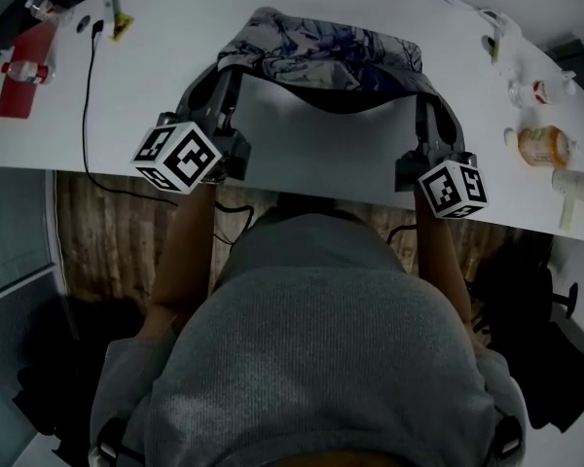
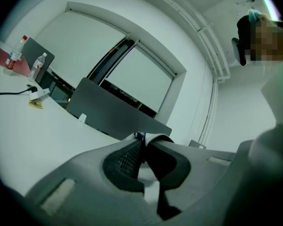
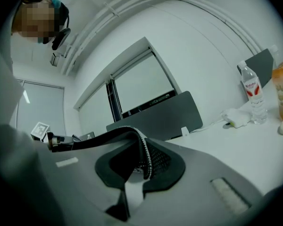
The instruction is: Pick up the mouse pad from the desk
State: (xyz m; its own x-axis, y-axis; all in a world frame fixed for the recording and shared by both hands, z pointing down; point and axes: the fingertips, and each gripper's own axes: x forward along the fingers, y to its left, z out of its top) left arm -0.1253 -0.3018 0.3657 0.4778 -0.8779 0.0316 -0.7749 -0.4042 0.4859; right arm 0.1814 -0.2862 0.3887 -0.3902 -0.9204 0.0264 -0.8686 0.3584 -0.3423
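1. Because it droops in the middle like a cloth, the mouse pad (image 1: 321,56) looks soft, thin and light.
2. It hangs in the air over the white tabletop (image 1: 311,159).
3. The left gripper (image 1: 222,68) has its jaws pinched shut on the pad's left edge.
4. The right gripper (image 1: 431,100) has its jaws pinched on the right edge the same way.
5. Holding two far-apart edges seems best, so it cannot fold up.

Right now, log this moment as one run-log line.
left gripper: shut on mouse pad | right gripper: shut on mouse pad | mouse pad: sags between them above white desk | phase: lift
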